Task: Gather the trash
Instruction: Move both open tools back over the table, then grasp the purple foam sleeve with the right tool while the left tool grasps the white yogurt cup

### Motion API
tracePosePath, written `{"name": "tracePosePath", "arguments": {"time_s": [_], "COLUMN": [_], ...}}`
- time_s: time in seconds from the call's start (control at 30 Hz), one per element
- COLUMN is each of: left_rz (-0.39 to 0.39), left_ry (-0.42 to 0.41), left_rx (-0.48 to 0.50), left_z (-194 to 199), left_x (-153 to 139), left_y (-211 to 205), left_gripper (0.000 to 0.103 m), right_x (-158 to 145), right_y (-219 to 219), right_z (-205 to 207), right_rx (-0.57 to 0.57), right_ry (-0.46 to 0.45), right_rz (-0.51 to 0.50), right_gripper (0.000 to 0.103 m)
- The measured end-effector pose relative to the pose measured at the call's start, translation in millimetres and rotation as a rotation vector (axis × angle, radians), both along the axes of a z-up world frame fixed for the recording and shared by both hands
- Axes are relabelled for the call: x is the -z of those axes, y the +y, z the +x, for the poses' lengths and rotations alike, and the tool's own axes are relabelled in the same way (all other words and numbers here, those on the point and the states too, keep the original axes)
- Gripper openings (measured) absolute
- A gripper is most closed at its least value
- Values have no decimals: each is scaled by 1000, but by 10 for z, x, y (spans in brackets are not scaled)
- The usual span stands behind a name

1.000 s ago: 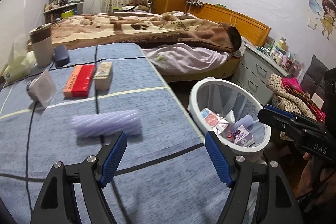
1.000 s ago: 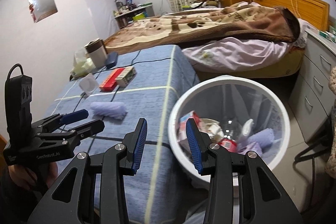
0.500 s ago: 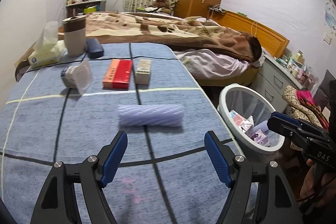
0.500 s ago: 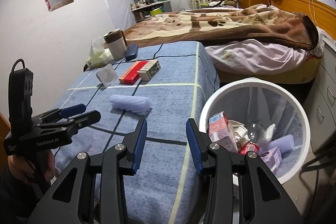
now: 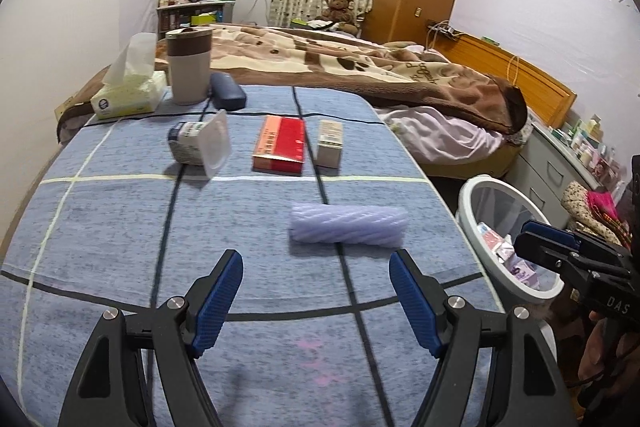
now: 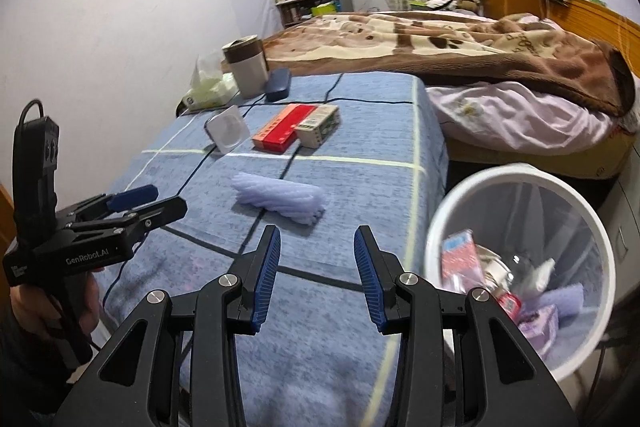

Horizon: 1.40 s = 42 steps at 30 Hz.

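The left gripper hovered level over the blue-clothed desk, jaws wide and empty, near a ribbed lilac roll lying ahead of it. The right gripper, jaws apart and empty, hung between the desk edge and the round white bin holding cartons.

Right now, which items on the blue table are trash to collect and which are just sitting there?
Job items:
- purple ribbed roll
- red box
- small beige carton
- tipped plastic cup
- white bin, already holding trash
- left claw and right claw, both open and empty

Likely just lying about:
- tissue box
- brown-banded mug
- dark blue case
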<state>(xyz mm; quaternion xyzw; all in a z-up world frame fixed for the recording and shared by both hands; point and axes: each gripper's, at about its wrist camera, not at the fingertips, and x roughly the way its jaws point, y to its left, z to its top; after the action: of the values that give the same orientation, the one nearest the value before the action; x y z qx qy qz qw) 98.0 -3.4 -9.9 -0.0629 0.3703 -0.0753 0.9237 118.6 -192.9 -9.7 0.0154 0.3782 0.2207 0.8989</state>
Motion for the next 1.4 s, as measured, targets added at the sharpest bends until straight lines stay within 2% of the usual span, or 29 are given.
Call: {"name": "tracePosePath", "arguments": {"time_s": [0.33, 0.37, 0.4, 0.47, 0.97, 1.37, 1.4], "left_rz": [9, 8, 6, 3, -28, -41, -42], "left_ry": [17, 20, 24, 32, 70, 86, 84], "left_rx": [-54, -59, -65, -76, -131, -146, -151], "left_z": [219, 244, 267, 313, 653, 927, 953], "left_x": [75, 88, 103, 135, 309, 319, 319], "left_y": [309, 340, 369, 437, 788, 886, 901], "left_gripper": [76, 76, 76, 76, 76, 76, 76], "right_x": [109, 126, 142, 172, 381, 546, 546], "right_y": [307, 323, 335, 378, 553, 616, 606], "right_z": [280, 312, 346, 407, 773, 832, 829], "right_rx": [-91, -96, -100, -109, -140, -164, -159], "right_ry": [29, 33, 39, 49, 81, 131, 129], "right_rz": [-60, -64, -69, -75, -109, -117, -112], "right_gripper": [40, 43, 53, 65, 65, 65, 61]}}
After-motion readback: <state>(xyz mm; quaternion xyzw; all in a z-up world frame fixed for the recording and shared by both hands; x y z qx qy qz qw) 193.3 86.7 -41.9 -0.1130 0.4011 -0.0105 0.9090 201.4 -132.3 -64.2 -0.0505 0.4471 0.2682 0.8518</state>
